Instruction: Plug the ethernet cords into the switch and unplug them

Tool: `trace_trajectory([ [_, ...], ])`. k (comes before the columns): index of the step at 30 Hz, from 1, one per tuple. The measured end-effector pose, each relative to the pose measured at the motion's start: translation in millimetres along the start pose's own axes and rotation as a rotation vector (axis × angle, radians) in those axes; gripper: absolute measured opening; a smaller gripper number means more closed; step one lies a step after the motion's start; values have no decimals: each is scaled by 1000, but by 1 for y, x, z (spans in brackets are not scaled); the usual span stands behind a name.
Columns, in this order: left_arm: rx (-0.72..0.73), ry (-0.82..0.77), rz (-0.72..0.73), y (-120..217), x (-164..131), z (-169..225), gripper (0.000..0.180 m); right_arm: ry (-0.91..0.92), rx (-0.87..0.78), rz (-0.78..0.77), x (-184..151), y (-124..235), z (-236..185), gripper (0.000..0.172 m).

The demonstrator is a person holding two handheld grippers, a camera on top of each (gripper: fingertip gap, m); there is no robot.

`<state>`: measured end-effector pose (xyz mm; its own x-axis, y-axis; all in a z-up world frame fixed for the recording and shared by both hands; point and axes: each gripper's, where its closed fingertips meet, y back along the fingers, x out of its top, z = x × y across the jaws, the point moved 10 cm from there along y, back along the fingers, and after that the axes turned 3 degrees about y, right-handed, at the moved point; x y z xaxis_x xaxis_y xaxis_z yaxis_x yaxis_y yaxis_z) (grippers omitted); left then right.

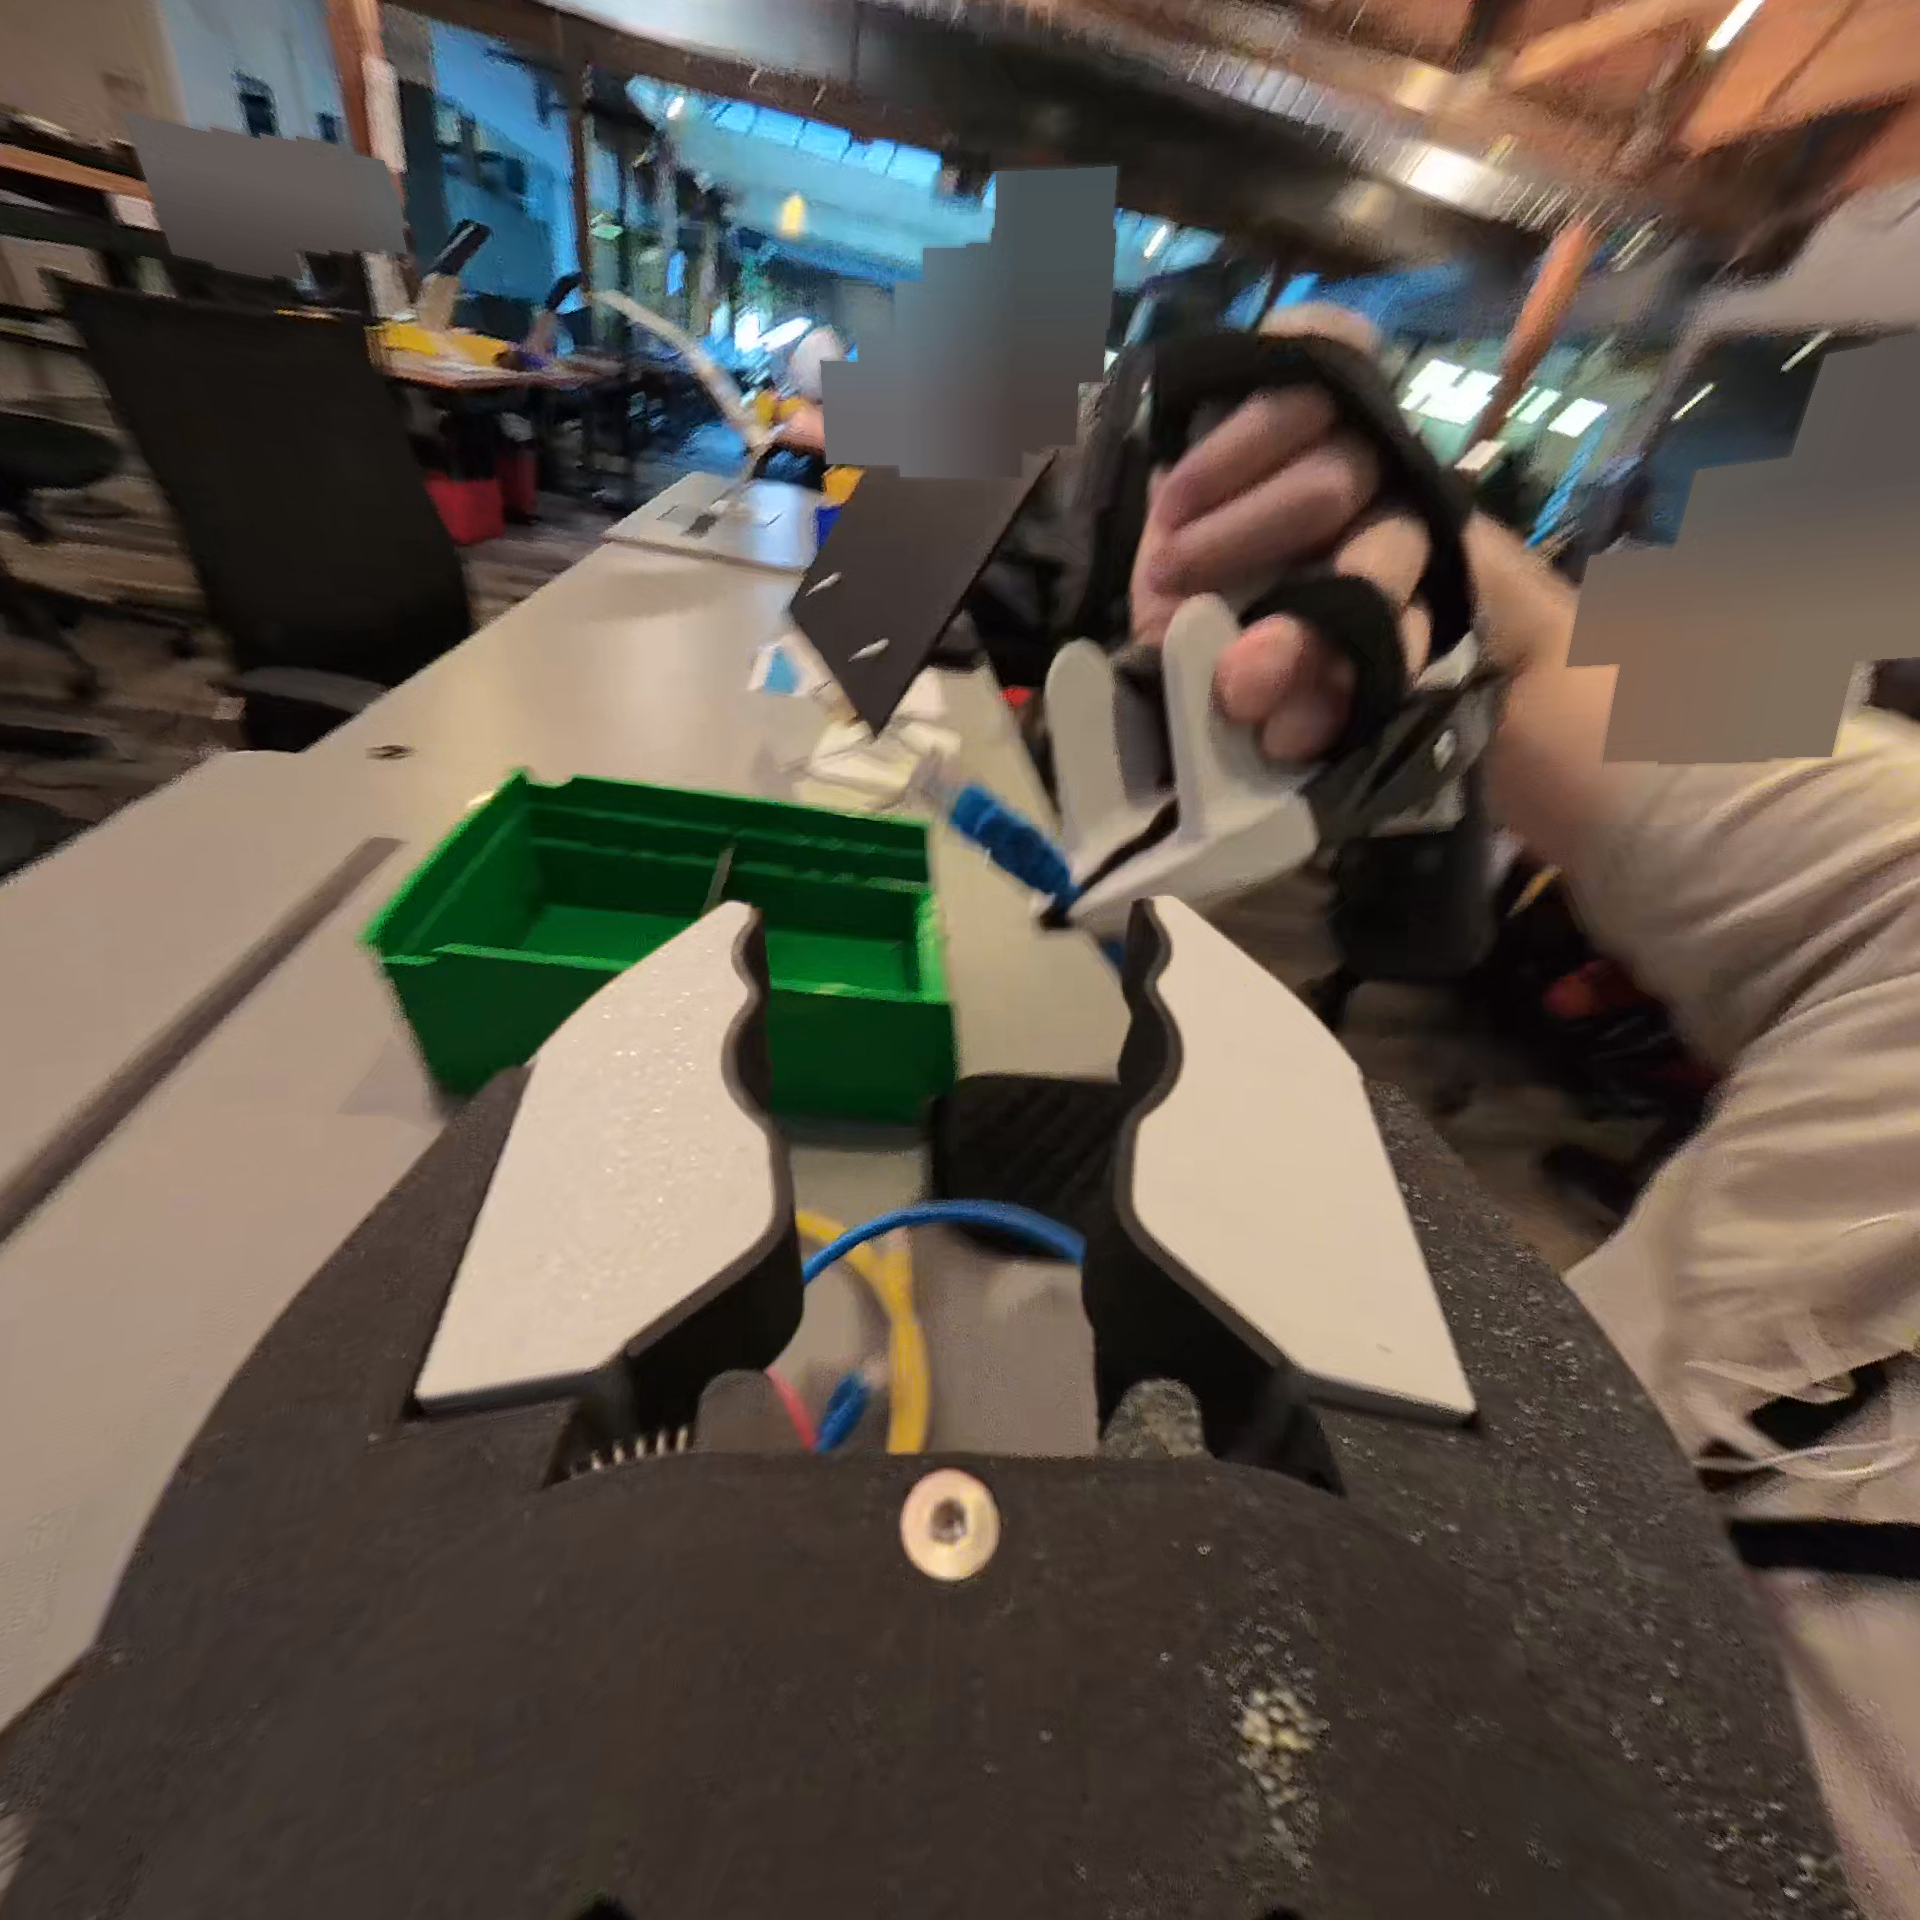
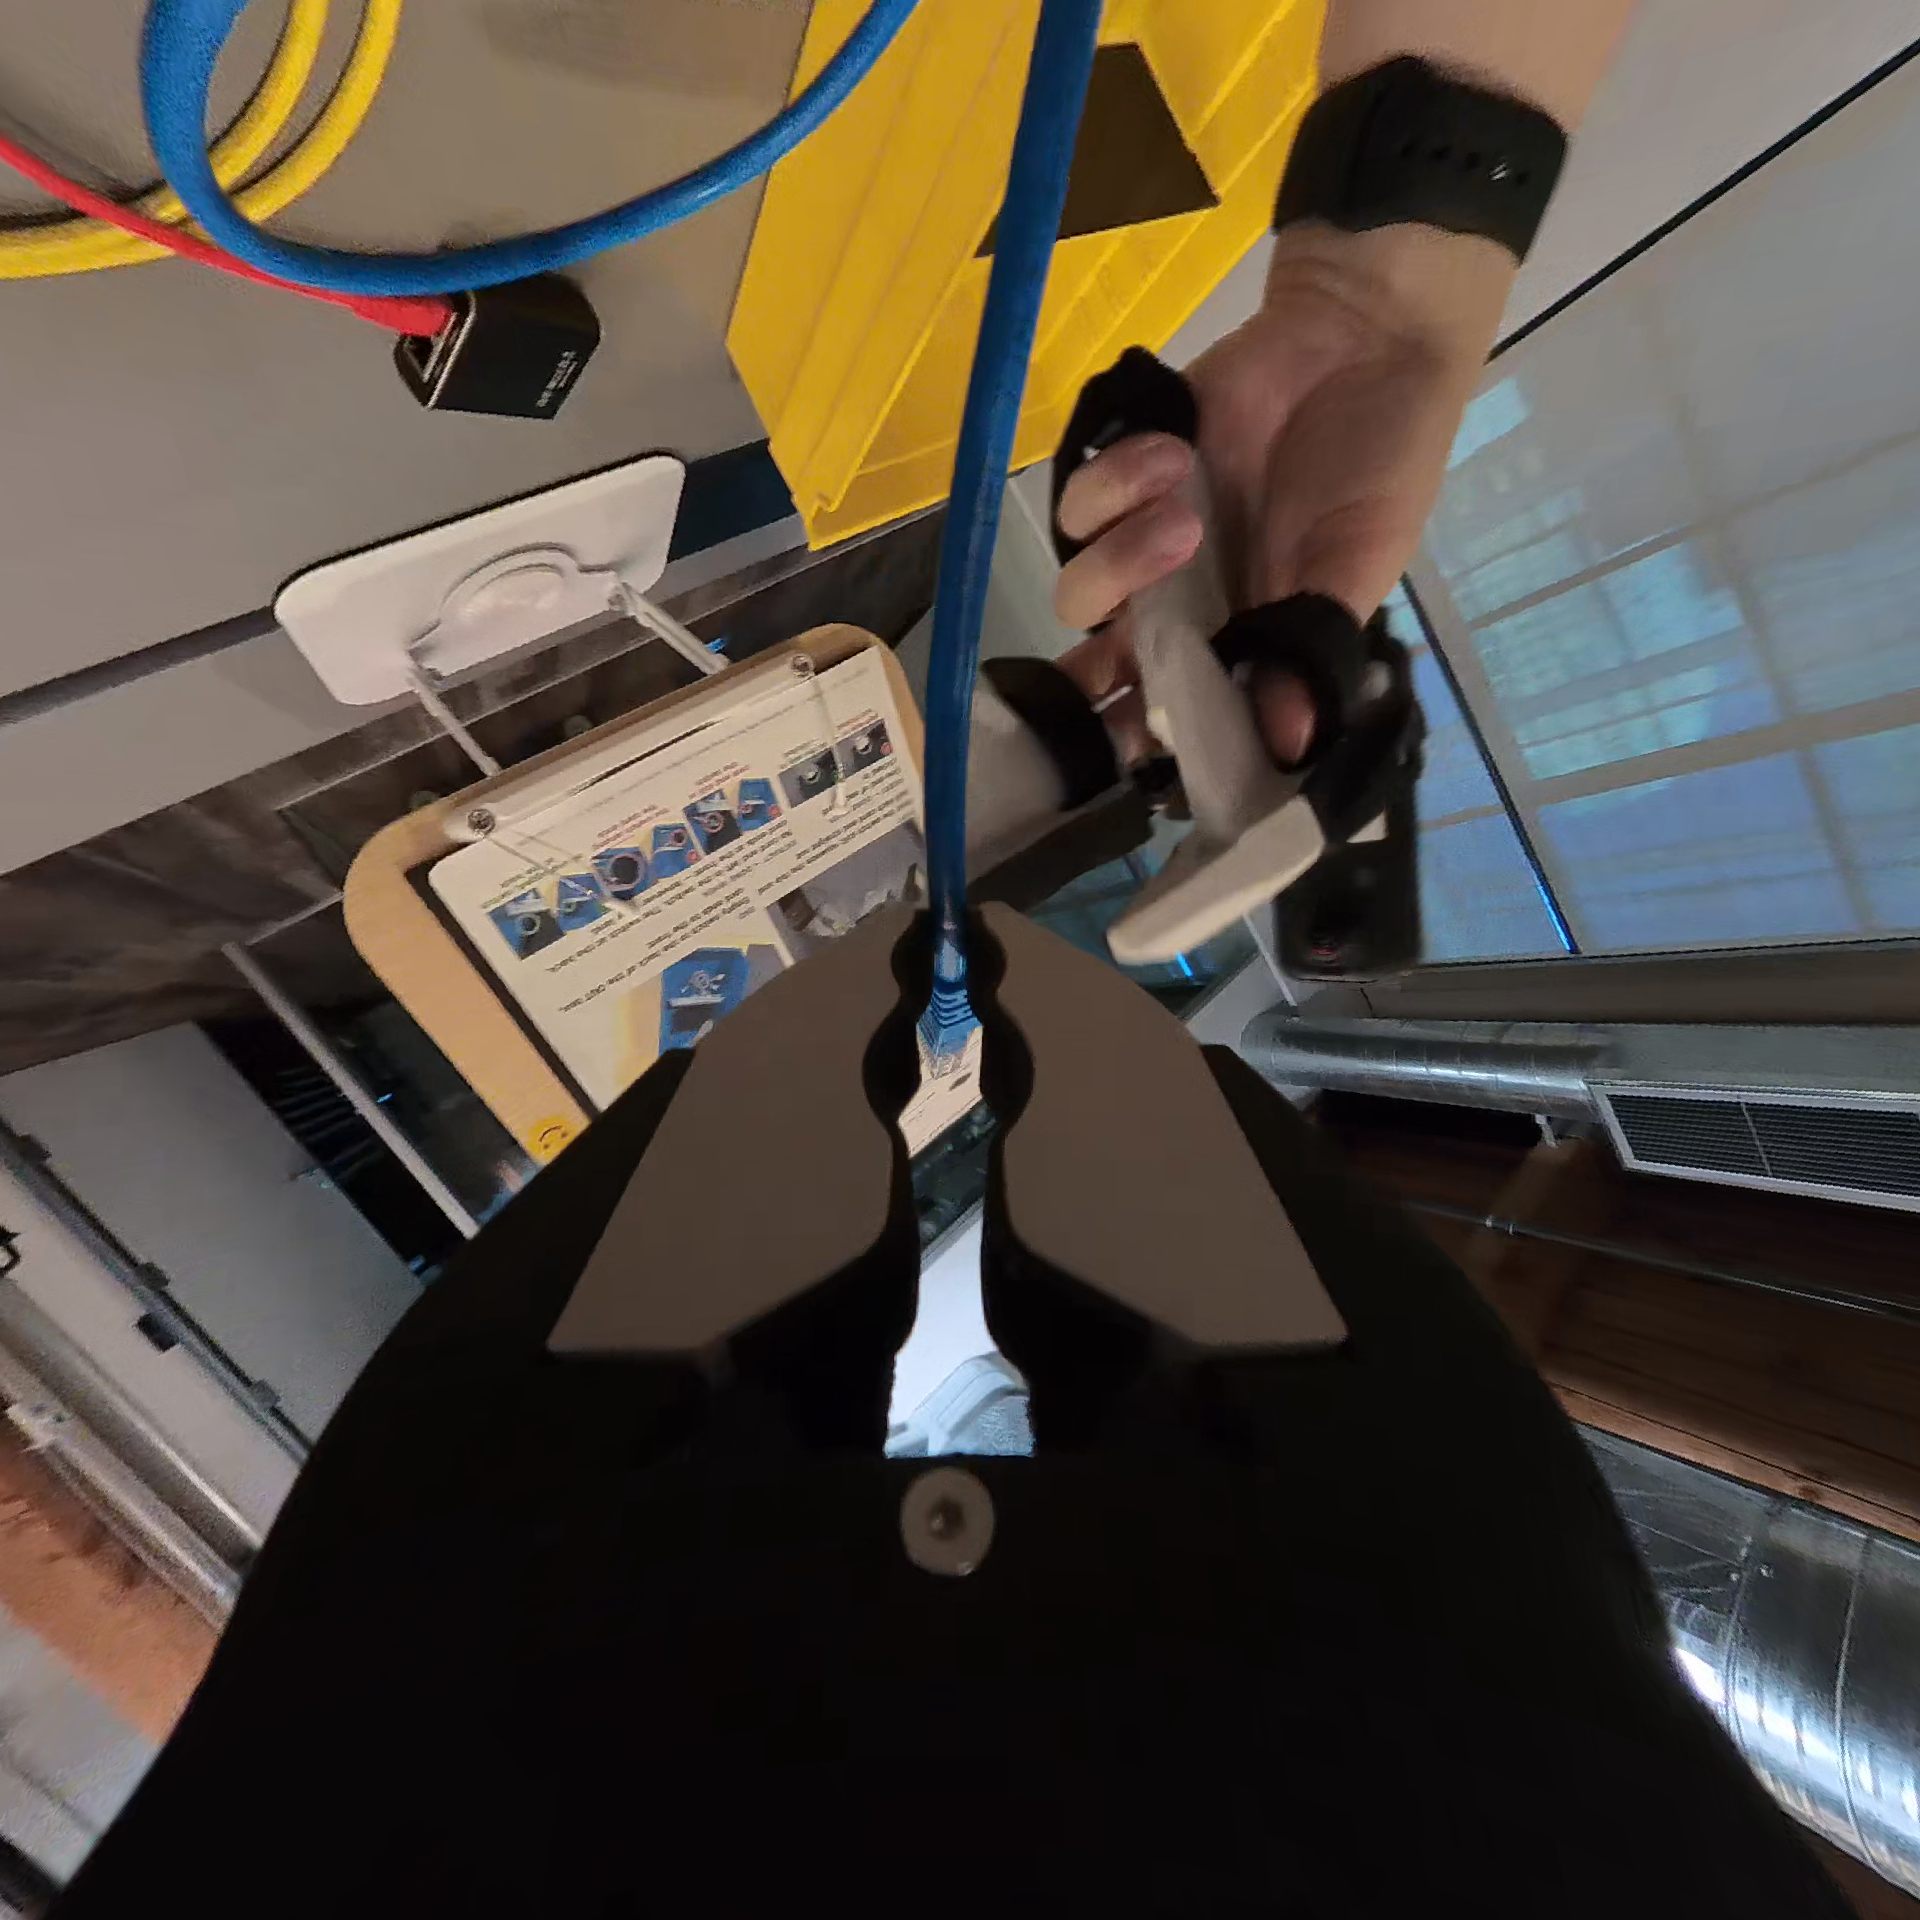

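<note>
While the right tongs are nipped narrow on the blue ethernet cord just behind its plug, with both dark pads pressed to the boot, the cord hangs free in the air and runs away toward the worktop. That plug is in no port. On the worktop lies the small black switch, with a red cord seated in its visible port; a yellow cord loops beside it, and where its end goes I cannot tell.

From the left wrist view the left tongs stand wide apart with nothing between the pads. They are pointed over a green tray on the worktop, and the right tongs with the blue plug show just beyond the right finger.

My judgement: the task is partway. The red cord looks plugged, while the blue one is either just pulled or not yet inserted; the pictures do not settle which. Whichever it is, the blue plug is held well clear of the switch, so it must either be carried to a port or set down, and the red cord has yet to be unplugged. The yellow cord's turn is unclear
</note>
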<state>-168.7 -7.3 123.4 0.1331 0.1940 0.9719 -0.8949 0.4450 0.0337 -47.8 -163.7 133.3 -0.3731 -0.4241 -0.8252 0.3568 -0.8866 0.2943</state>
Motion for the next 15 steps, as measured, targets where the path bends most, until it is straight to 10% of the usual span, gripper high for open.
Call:
trace_trajectory([
  [15,-444,224,159,-20,-11,-8,23,-197,-177,40,6,-10,10,8],
])
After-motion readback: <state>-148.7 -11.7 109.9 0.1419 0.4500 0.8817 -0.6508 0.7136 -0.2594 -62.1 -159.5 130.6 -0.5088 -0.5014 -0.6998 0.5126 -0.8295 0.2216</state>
